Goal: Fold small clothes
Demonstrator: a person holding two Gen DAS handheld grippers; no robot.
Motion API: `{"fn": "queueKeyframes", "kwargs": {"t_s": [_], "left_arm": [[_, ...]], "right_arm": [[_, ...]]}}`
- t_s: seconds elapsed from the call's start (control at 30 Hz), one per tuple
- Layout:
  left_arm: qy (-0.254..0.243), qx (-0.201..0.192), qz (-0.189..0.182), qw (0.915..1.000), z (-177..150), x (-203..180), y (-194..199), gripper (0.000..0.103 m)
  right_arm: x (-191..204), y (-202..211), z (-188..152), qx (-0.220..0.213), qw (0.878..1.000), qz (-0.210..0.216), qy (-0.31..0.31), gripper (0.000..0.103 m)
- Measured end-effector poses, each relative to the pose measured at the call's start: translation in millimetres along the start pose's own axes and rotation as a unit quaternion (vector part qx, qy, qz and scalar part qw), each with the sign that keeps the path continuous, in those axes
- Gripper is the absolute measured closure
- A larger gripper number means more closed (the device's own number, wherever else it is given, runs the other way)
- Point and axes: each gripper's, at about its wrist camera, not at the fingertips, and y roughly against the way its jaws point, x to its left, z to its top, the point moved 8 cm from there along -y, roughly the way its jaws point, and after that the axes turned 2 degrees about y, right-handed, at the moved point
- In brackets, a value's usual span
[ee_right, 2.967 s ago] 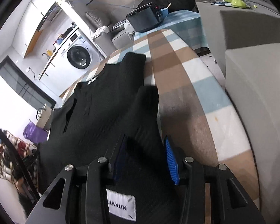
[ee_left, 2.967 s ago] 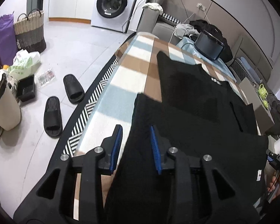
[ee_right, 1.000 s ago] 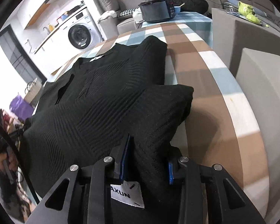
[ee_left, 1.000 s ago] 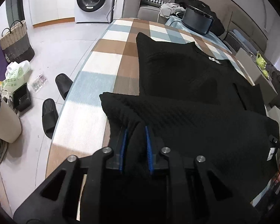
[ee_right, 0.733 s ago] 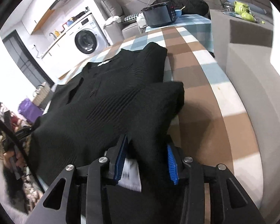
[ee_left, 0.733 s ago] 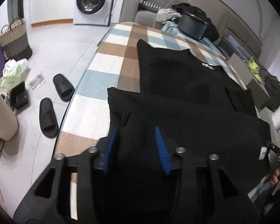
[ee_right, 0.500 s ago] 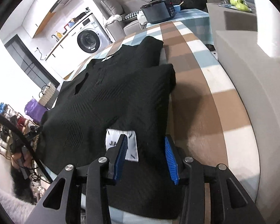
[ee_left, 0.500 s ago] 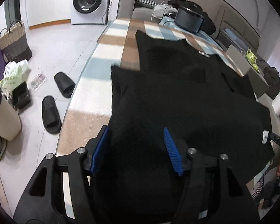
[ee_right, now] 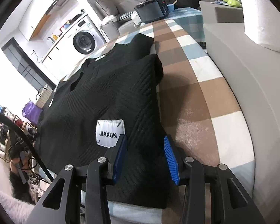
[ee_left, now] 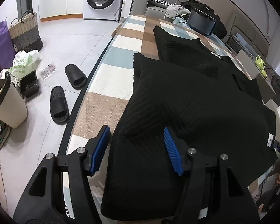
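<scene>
A black knitted garment point(ee_left: 196, 102) lies folded over itself on the checked table point(ee_left: 121, 43), its upper layer covering most of the lower one. My left gripper point(ee_left: 135, 130) hovers open above the garment's near left edge, blue pads apart and not pressing the knit. In the right wrist view the same garment point(ee_right: 112, 85) shows a white JIAXUN label point(ee_right: 110, 132) just left of my right gripper point(ee_right: 144, 138). That gripper is open over the near right edge, with cloth lying loose under its fingers.
Two black slippers point(ee_left: 58, 104) lie on the floor left of the table, near a bin point(ee_left: 7, 108) and a woven basket point(ee_left: 25, 31). A dark appliance point(ee_left: 201, 23) sits at the table's far end. A grey block point(ee_right: 252, 74) borders the right side.
Both grippers were shut on the folded edge a second ago. They have opened, let the cloth go and drawn back toward the near edge. The folded layer now rests flat.
</scene>
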Motion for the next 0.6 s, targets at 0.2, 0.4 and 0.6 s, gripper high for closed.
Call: {"fn": "queueKeyframes", "kwargs": {"t_s": [0.2,0.4,0.6], "left_arm": [[0.011,-0.008,0.001,0.9999,5,-3,-4,0.078],[0.023,-0.041,-0.014,0.9988,14,-7,12,0.098],[0.030,-0.093,-0.036,0.9945,34,-15,43,0.101]], "right_arm": [[2,-6,6,-0.014,1.000,-0.007,0.012,0.081],[8,7,12,-0.037,0.999,0.020,0.006,0.097],[19,30,32,-0.088,0.996,0.027,0.006,0.100]]}}
